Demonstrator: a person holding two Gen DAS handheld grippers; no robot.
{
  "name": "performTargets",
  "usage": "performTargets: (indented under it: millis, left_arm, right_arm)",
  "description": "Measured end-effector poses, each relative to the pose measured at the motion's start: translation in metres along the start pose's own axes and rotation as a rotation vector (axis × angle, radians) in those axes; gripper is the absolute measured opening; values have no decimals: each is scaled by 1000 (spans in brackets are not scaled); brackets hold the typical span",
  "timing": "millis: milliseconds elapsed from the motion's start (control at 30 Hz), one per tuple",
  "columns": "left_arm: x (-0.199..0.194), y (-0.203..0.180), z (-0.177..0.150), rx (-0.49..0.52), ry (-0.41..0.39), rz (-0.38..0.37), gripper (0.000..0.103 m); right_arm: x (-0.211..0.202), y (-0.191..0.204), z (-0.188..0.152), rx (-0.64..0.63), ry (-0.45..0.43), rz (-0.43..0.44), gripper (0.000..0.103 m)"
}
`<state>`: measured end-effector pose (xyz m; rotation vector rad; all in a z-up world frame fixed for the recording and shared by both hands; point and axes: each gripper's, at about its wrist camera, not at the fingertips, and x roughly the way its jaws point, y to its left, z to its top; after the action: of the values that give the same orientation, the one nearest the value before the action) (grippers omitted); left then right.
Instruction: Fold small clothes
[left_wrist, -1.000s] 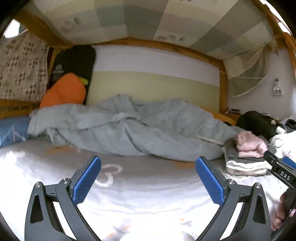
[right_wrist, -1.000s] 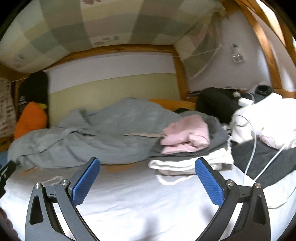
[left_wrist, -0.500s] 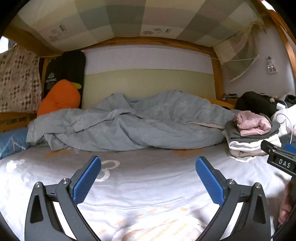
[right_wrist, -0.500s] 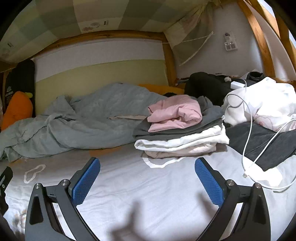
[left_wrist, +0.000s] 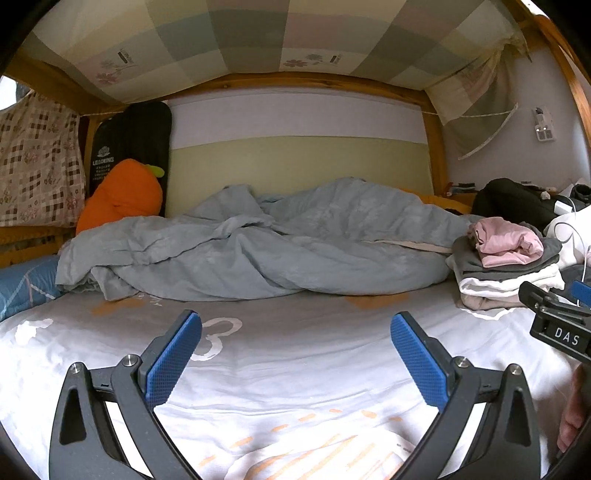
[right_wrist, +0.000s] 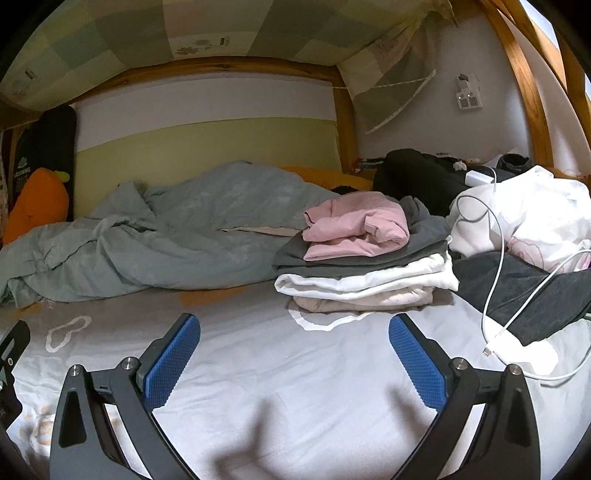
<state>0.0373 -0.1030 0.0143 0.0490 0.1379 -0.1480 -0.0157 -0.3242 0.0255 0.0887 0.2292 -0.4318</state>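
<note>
The left gripper (left_wrist: 295, 354) is wide open and holds nothing. The right gripper (right_wrist: 294, 352) is wide open too, and empty. Both hang low over the white bed sheet (right_wrist: 295, 369).

A second ago the pile of folded clothes (right_wrist: 365, 273) looked small and off to the side. Now it looks bigger and sits just ahead of the right gripper. So both grippers have come lower and closer to it. No piece of clothing lies between the fingers yet, so I think a new fold has not started.

Now let us count. There are two grippers. There is one pile, with a pink top (right_wrist: 356, 230) on it, then a grey piece (right_wrist: 417, 245), then a white one (right_wrist: 369, 282), then a pale one at the bottom. That makes four. One blue-grey blanket (left_wrist: 258, 254) lies behind. One orange carrot toy (left_wrist: 122, 199) sits at the back. One white cable (right_wrist: 495, 280) curls to the right, over a loose heap of clothes (right_wrist: 528, 236).
</note>
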Motion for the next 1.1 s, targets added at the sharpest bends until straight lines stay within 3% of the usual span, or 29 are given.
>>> performTargets:
  millis: [600, 933, 1100]
  left_arm:
    - [11, 2, -3, -23, 58, -5, 102]
    - [25, 2, -7, -27, 128, -86, 102]
    - [25, -2, -8, -12, 131, -74, 102]
  right_arm:
    - [2, 0, 1, -11, -5, -6, 102]
    - [-5, -2, 0, 4, -5, -45, 102]
    - [-1, -5, 0, 13, 5, -40, 102]
